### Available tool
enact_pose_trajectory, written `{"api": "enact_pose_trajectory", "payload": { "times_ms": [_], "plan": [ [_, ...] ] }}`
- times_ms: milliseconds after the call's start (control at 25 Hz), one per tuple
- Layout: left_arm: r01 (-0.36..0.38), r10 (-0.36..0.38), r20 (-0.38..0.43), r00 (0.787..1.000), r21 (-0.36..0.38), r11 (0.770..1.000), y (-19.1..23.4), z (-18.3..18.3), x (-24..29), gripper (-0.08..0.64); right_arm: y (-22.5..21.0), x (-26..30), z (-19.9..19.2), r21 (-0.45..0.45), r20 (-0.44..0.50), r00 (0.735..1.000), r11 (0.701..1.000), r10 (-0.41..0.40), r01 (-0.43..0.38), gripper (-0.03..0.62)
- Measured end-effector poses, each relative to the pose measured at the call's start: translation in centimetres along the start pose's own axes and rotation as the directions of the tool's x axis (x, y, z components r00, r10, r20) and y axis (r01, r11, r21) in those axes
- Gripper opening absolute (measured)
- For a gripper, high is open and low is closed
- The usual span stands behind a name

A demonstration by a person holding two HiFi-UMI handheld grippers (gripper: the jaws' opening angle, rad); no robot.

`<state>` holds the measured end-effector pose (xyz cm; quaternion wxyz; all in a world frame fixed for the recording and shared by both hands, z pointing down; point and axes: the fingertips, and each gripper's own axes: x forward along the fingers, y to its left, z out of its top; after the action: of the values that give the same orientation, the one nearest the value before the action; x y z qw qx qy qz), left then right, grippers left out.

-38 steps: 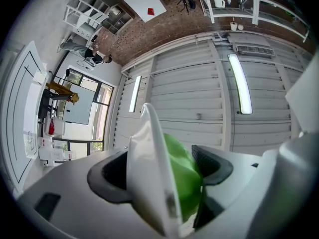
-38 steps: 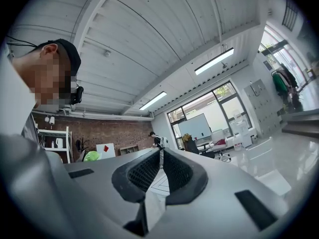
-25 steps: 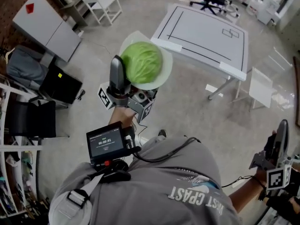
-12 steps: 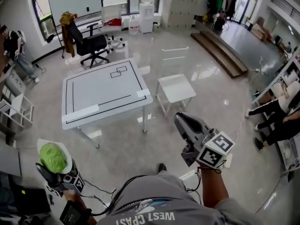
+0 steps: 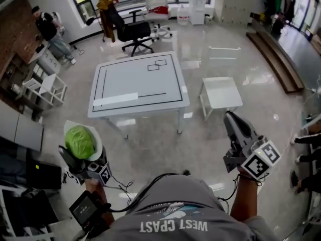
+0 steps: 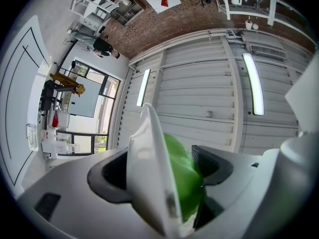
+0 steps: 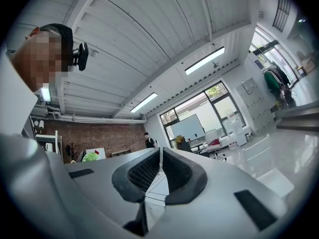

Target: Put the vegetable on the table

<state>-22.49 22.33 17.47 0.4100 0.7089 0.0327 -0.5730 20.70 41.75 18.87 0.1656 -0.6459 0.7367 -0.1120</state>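
While the green cabbage (image 5: 79,141) sits in its white dish (image 5: 97,144), I see my left gripper (image 5: 80,160) clamped on both, low at my left and well apart from the white table (image 5: 135,87). My right gripper (image 5: 234,126) has its jaws pressed together, holding nothing.

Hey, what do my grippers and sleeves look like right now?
The left gripper and right gripper have grey shells, black ridged pads and a cube of black-and-white square markers. Black cables trail from them. The shirt is grey with white lettering.
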Motion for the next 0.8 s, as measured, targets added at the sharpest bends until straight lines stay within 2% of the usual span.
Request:
{"api": "enact_pose_trajectory", "payload": {
  "times_ms": [160,240,400,680,800],
  "plan": [
    [0.048,-0.050,-0.028,0.998,-0.058,0.997,2.5,-3.6,3.8,0.377,-2.2,-2.4,3.6,-0.112,0.010,0.996,0.990,-0.087,0.088,0.008],
    [0.051,-0.054,-0.056,0.997,-0.042,0.998,3.2,-4.6,4.9,0.377,-4.5,-1.3,1.9,-0.084,-0.007,0.997,0.993,-0.080,0.079,0.008],
    [0.014,-0.012,-0.076,0.997,0.022,1.000,7.2,-5.1,5.3,0.377,-9.4,4.0,-1.9,-0.004,-0.062,0.998,1.000,0.001,-0.001,0.008],
    [-0.003,0.002,-0.107,0.994,-0.010,1.000,8.7,-5.9,6.4,0.377,-8.4,5.9,-3.1,0.009,-0.098,0.995,0.999,0.034,-0.033,0.008],
    [0.002,-0.006,-0.111,0.994,-0.033,0.999,10.3,-4.1,7.1,0.377,-8.1,8.1,-3.6,-0.003,-0.096,0.995,1.000,0.018,-0.018,0.008]
  ]
}}
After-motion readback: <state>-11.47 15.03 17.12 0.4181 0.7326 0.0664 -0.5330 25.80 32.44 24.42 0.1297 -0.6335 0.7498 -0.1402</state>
